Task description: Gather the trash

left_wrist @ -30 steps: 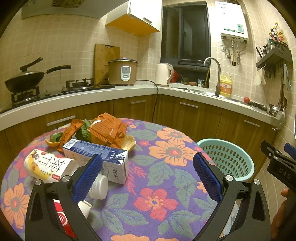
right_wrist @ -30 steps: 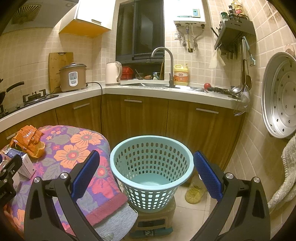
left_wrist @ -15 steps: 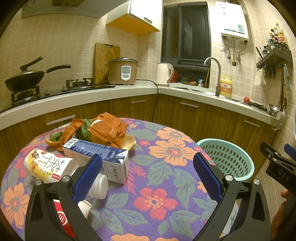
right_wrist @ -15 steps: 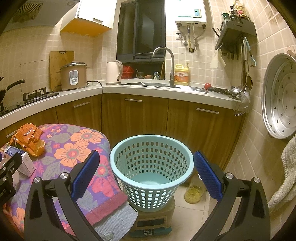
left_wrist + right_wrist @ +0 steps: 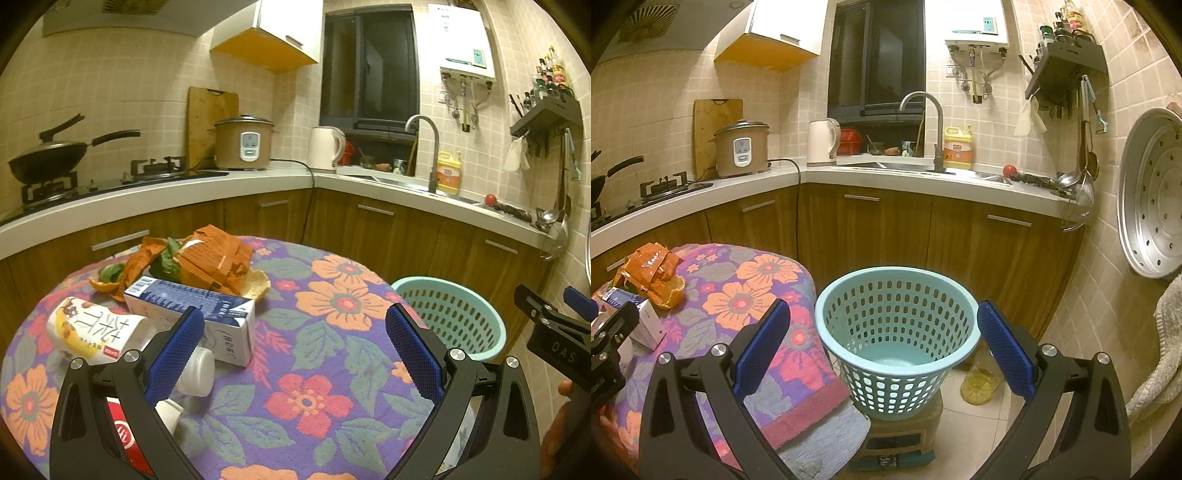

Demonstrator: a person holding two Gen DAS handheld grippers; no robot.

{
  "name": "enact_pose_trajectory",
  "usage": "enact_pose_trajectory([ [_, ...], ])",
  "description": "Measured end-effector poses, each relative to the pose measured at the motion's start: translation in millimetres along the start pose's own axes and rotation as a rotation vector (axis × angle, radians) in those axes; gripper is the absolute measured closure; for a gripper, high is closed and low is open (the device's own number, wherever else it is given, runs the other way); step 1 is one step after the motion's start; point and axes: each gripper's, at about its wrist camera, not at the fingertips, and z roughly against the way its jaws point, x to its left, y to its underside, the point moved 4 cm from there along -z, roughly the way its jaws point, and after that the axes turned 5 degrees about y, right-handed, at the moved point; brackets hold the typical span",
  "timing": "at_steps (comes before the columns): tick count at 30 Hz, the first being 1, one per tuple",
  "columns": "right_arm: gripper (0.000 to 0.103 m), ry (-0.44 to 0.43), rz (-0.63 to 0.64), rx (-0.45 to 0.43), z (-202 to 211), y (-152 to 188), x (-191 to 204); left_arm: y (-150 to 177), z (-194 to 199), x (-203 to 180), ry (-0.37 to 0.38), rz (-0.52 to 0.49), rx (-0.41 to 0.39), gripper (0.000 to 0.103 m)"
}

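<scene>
Both grippers, my left gripper (image 5: 294, 350) and right gripper (image 5: 882, 347), are wide open and hold nothing. Left of the basket (image 5: 448, 317), the milk carton (image 5: 199, 314) lies sideways, nearest my left one.

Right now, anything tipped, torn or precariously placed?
Yes. The milk carton and yellow bottle lie on their sides on the table, beside a torn orange bag and peel. The basket sits on a small stool narrower than its rim. Both claws are open and empty.
</scene>
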Motion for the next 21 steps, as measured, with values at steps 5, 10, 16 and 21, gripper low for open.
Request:
enact_pose_trajectory([
  [5,0.007,-0.038,0.033,-0.019,8.3,-0.3,13.8,0.5,9.0,1.8,-0.026,-0.003,-0.013,0.008],
  [10,0.007,-0.109,0.057,-0.004,12.5,-1.7,32.5,5.1,36.6,10.5,-0.075,-0.013,-0.029,0.008],
  [16,0.007,-0.220,0.097,0.018,16.4,-3.6,67.7,15.2,82.2,40.8,-0.144,0.051,-0.037,0.008],
  [21,0.010,-0.327,0.160,0.026,18.1,-4.0,106.3,21.8,109.0,67.8,-0.239,0.094,-0.028,0.008],
])
